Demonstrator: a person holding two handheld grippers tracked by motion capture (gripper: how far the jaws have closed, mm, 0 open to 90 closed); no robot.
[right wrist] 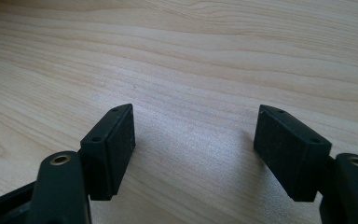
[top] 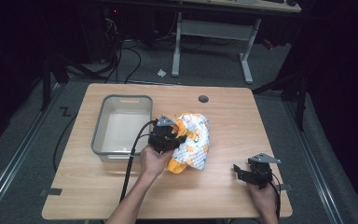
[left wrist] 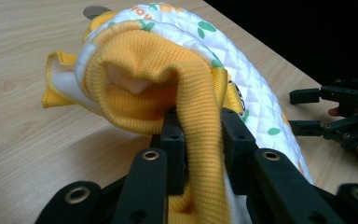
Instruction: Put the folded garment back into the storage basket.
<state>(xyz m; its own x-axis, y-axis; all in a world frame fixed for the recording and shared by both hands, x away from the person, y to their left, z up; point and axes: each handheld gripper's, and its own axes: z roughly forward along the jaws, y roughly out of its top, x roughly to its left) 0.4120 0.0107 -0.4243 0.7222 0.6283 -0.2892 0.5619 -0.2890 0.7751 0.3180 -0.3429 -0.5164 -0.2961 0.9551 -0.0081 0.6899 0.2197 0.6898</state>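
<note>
1. The wooden table (top: 223, 186) bears a grey plastic bin (top: 103, 122) on its left half. The quilted baby garment (top: 192, 140) is found just right of the bin, near the middle of the table, bunched up and partly raised off the surface.
2. The garment (left wrist: 242, 79) is judged light, soft and limp: white quilted cloth with an orange and green print, edged in yellow ribbed knit (left wrist: 182, 84). No stiffness is to be expected, so unheld parts will sag and trail. The cloth is not judged fragile or slippery.
3. A firm hold is best taken on a gathered fold or on the thick ribbed edge, where several layers are pinched together.
4. The left gripper (top: 168, 137) is clamped on the garment; in the left gripper view the yellow ribbing is squeezed tight between both jaws.
5. The right gripper (top: 254, 173) is held near the table's right front edge, well apart from the garment. Its jaws stand wide apart above bare wood, and nothing is held or touched.
</note>
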